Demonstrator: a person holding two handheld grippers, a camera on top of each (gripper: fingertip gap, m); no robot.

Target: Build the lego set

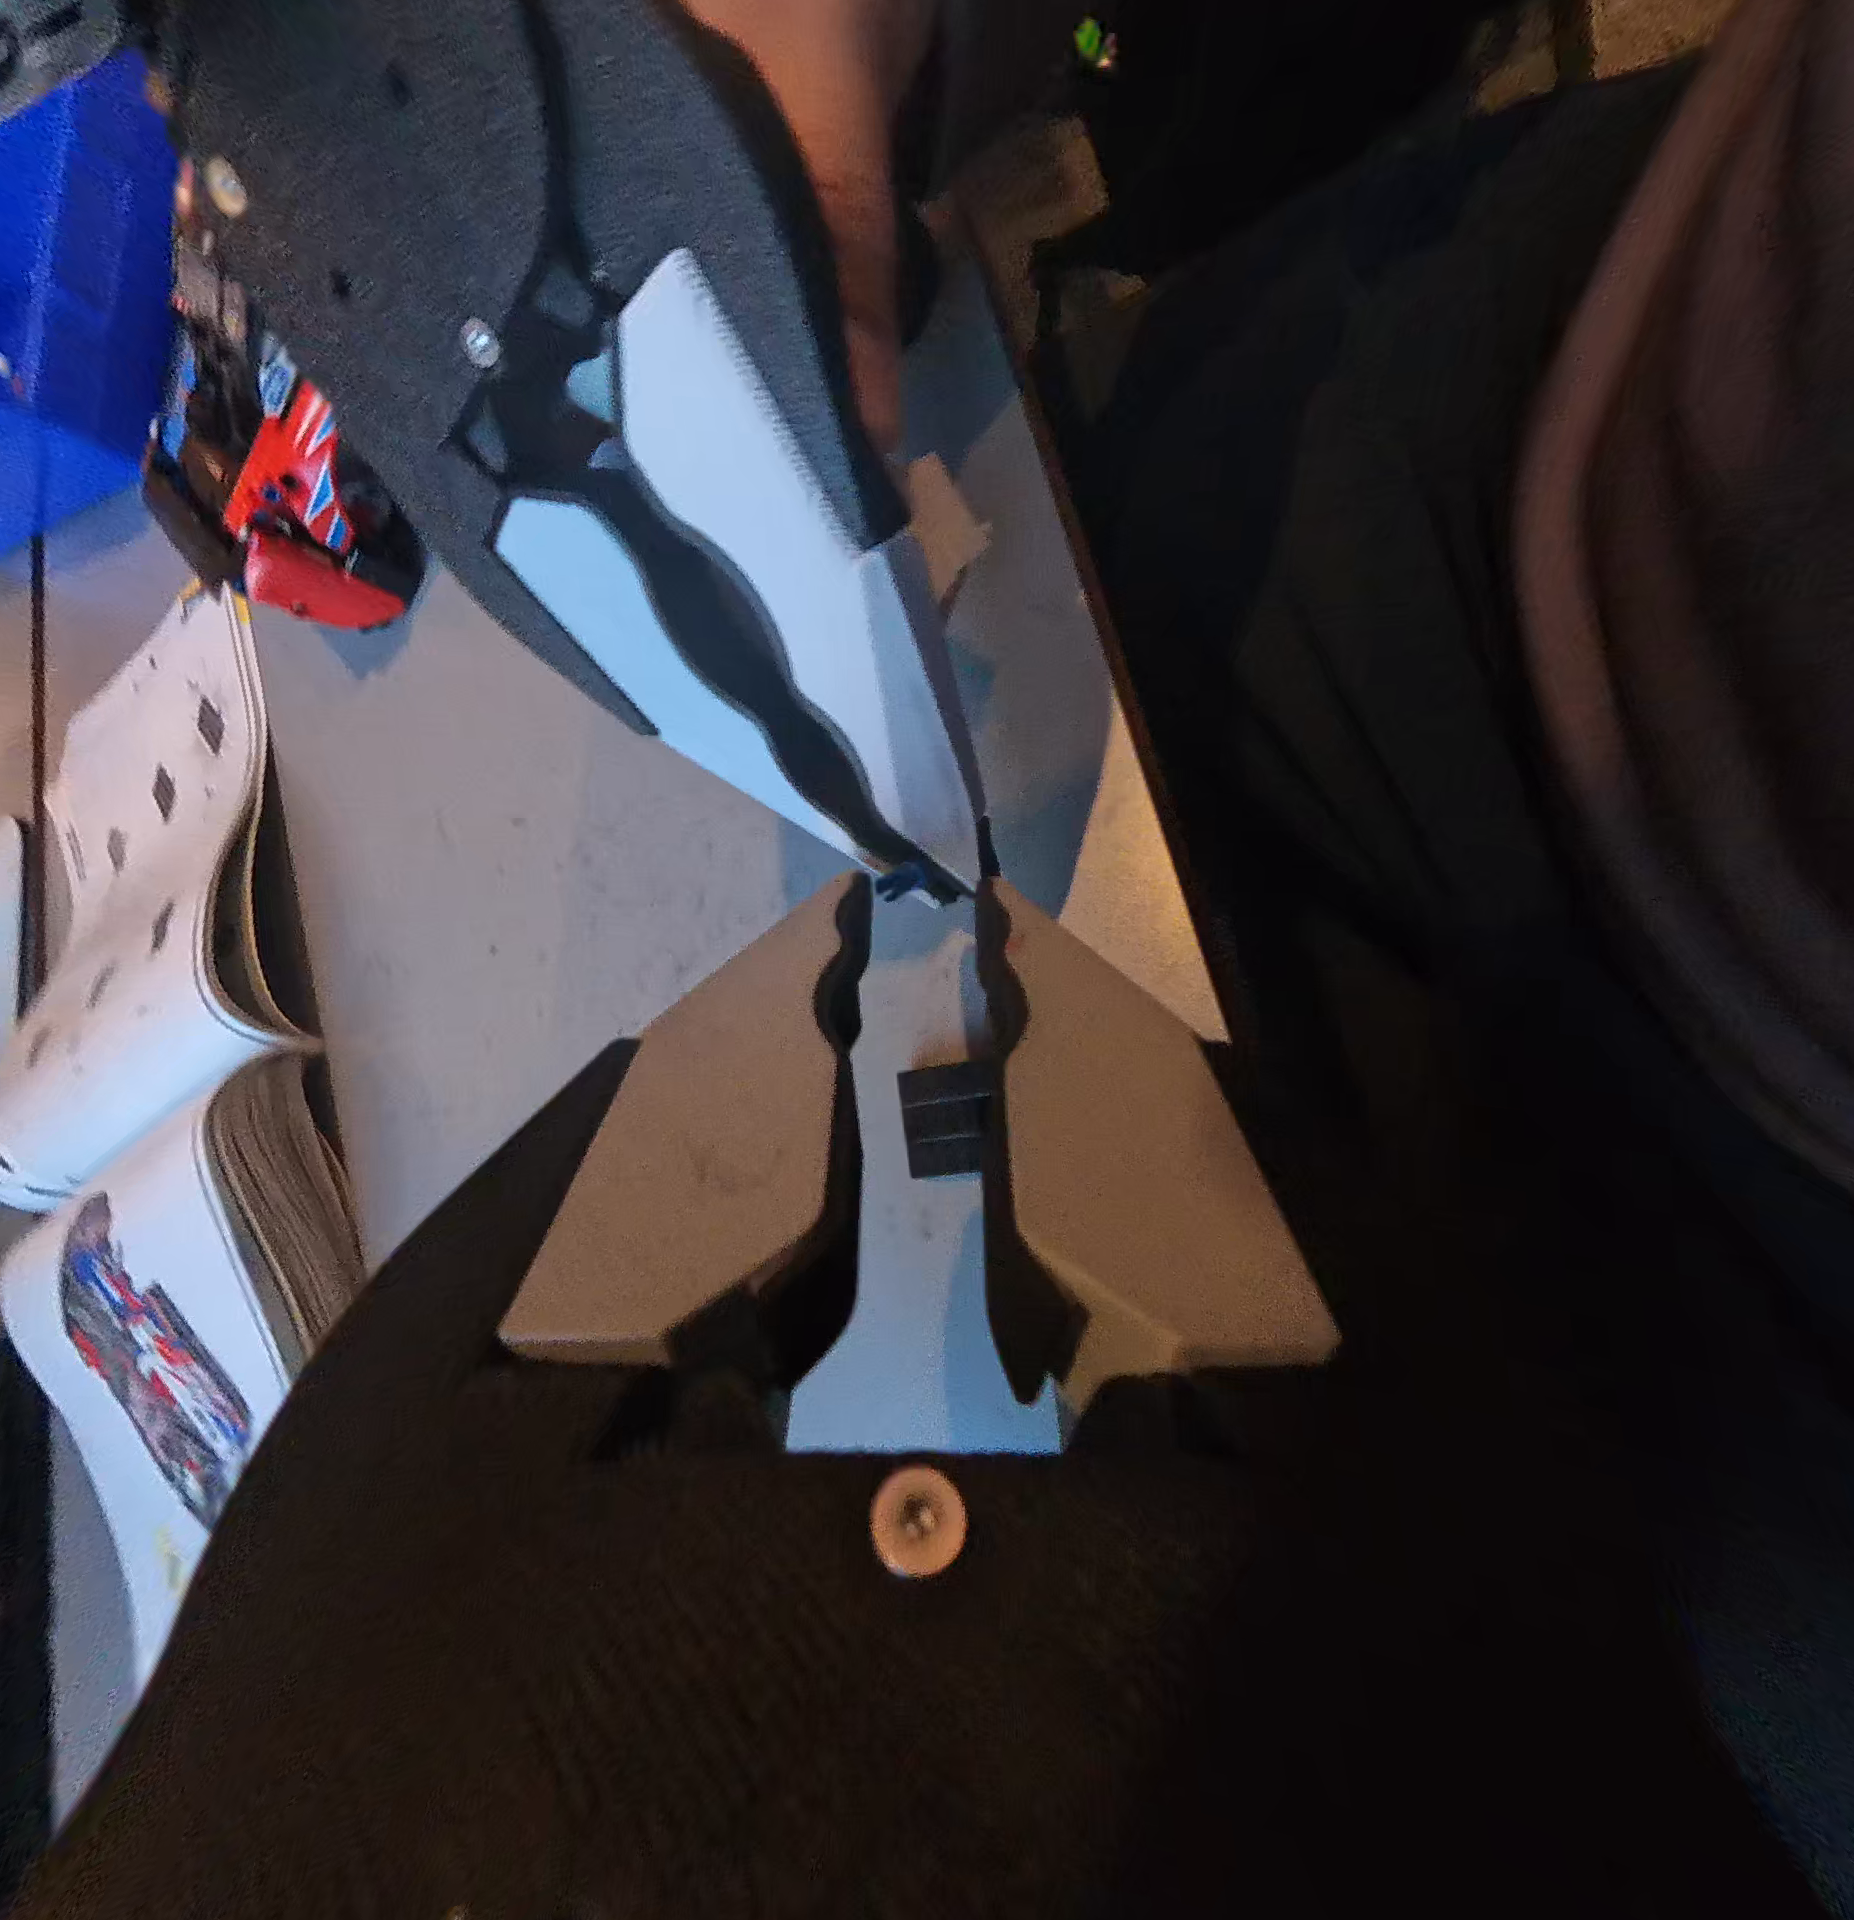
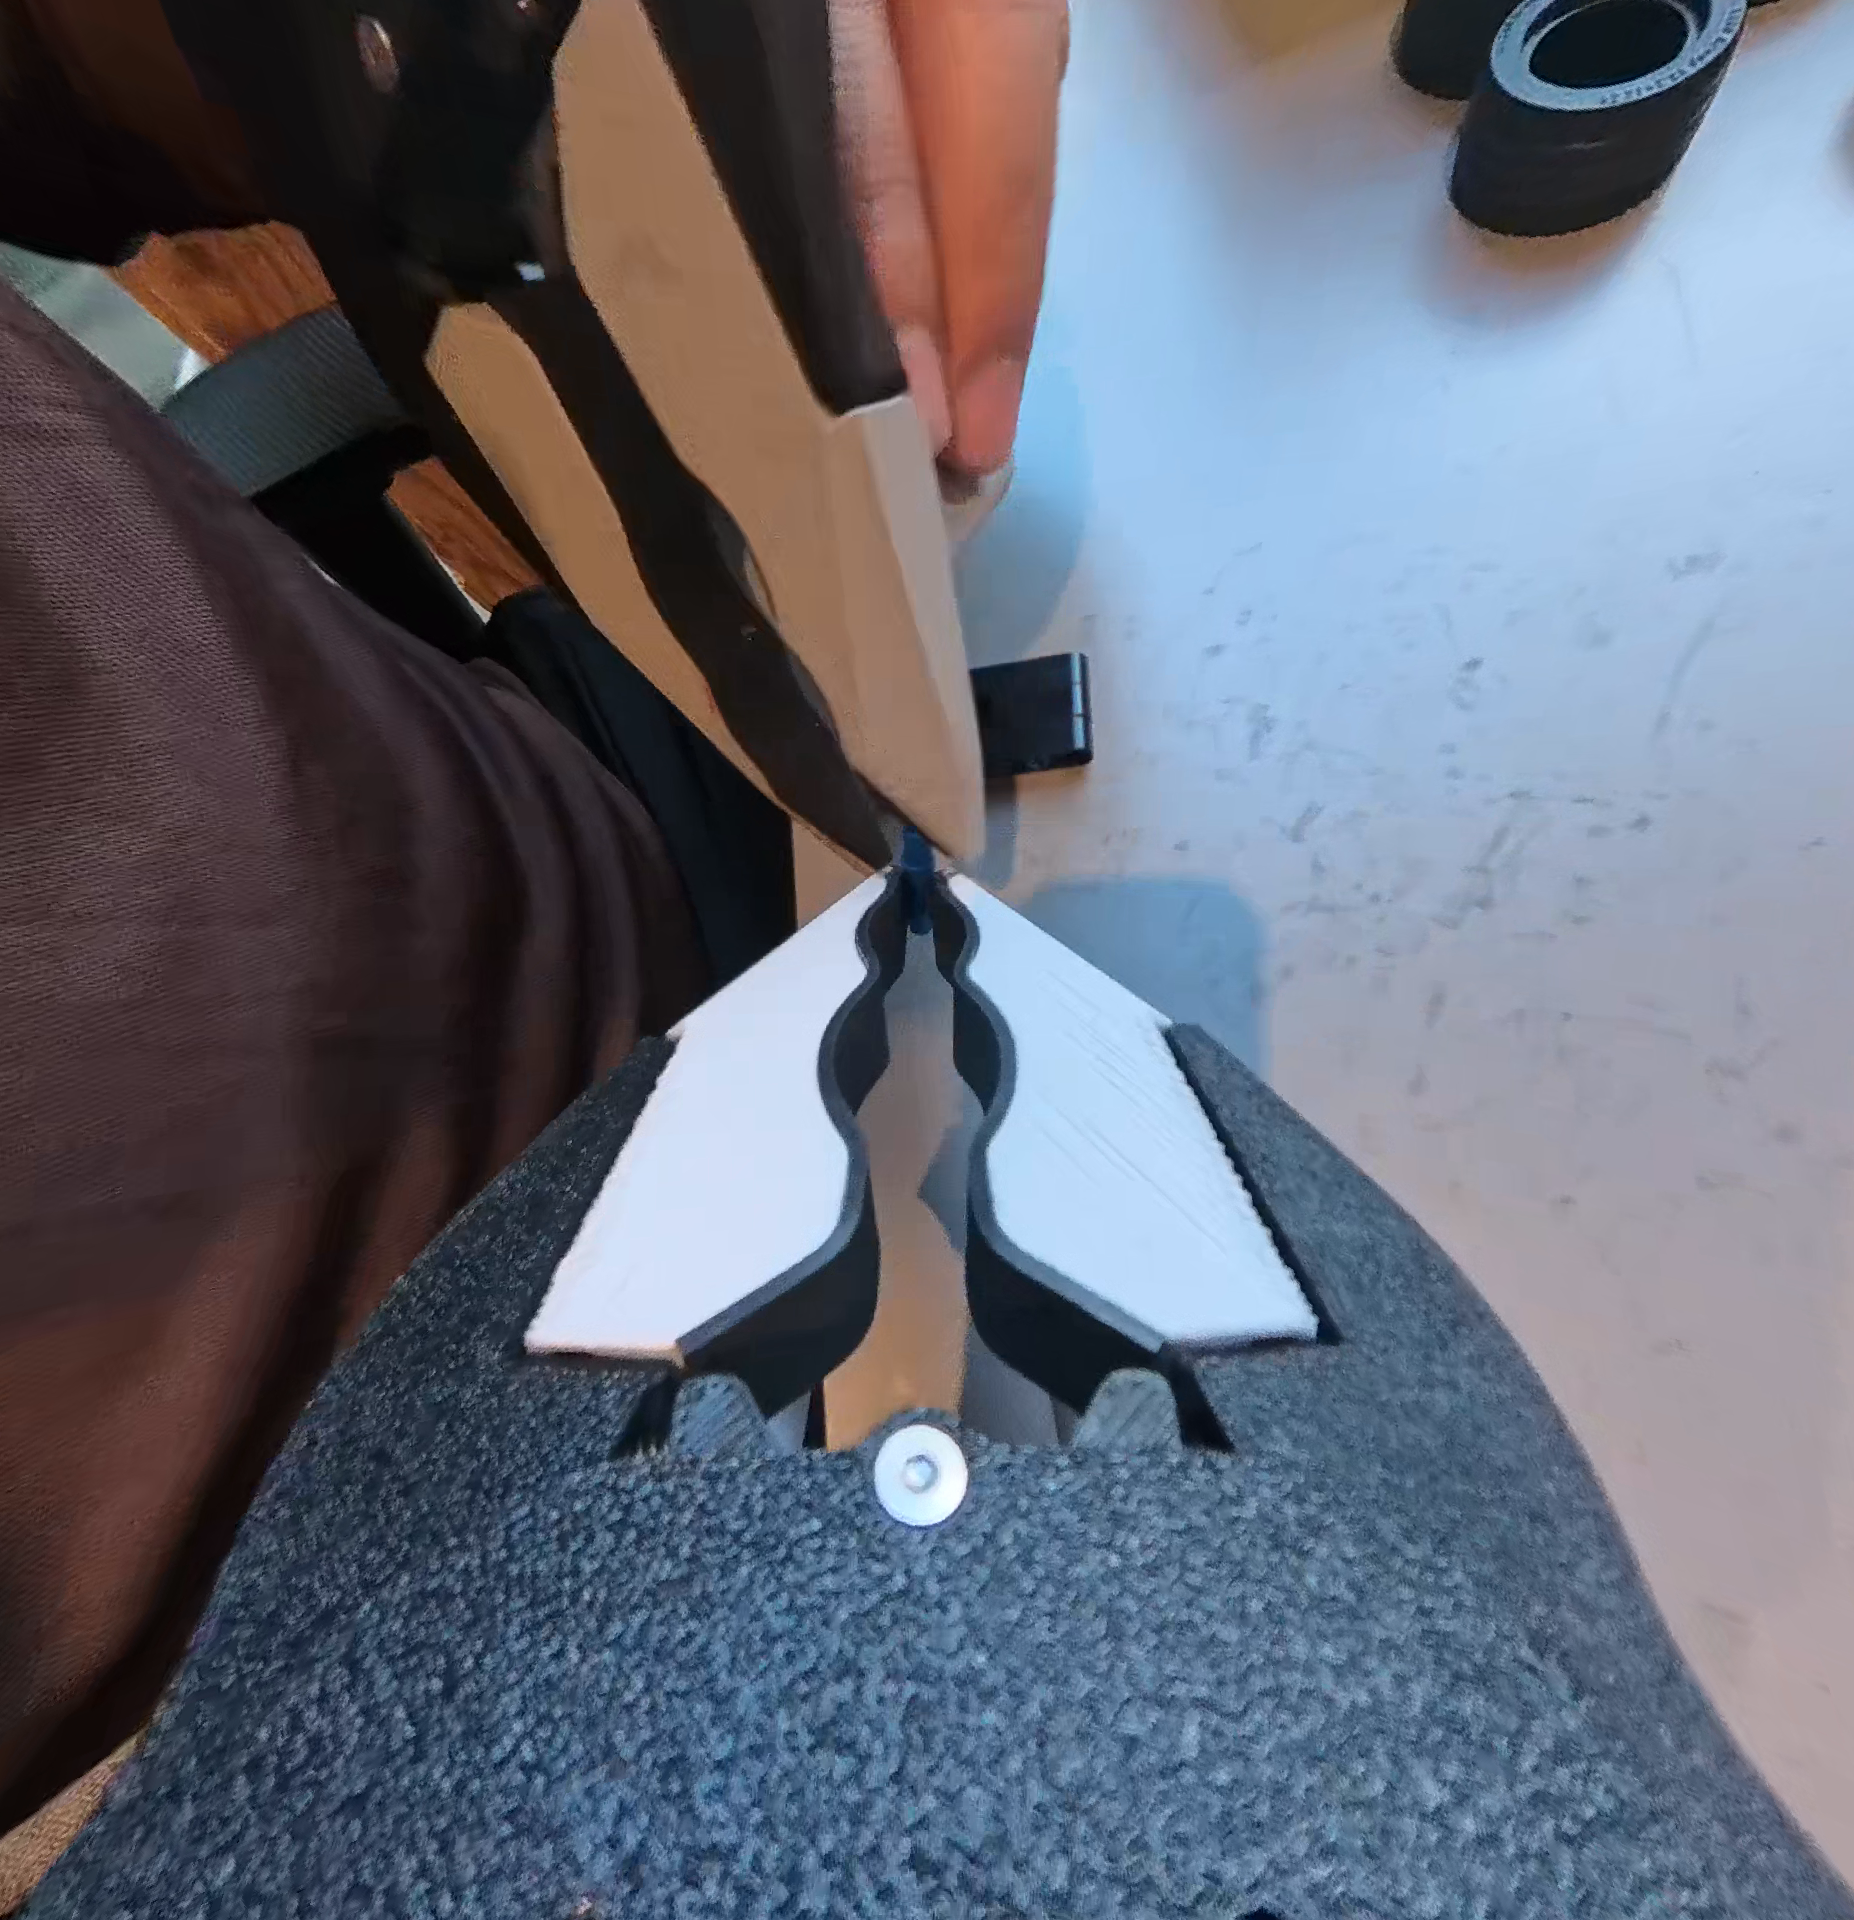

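Observation:
My right gripper (image 2: 919, 883), with white fingers, is shut on a small dark blue pin (image 2: 917, 871) at its tips. It enters the left wrist view (image 1: 938, 883) from the upper left, with the blue pin (image 1: 899, 883) at its tip. My left gripper (image 1: 928, 891), with tan fingers, stands tip to tip with it. Its jaws are a little apart, on either side of the pin, and hold nothing that I can see. It comes down from above in the right wrist view (image 2: 928, 847). A black lego piece (image 1: 942, 1122) lies on the white table (image 1: 549, 883) under the left fingers. It also shows in the right wrist view (image 2: 1037, 717).
A partly built red lego car (image 1: 299, 520) stands at the far left next to a blue bin (image 1: 50, 312). An open instruction booklet (image 1: 154, 935) lies at the left. Black tyres (image 2: 1567, 114) sit at the top right. The person's dark clothing (image 2: 227, 831) borders the table edge. Both grippers' tips are close together, under 4 cm apart. The black lego piece (image 1: 942, 1122) is about 5 cm from both grippers' fingertips. The right camera catches it too, in the right wrist view (image 2: 1027, 687).

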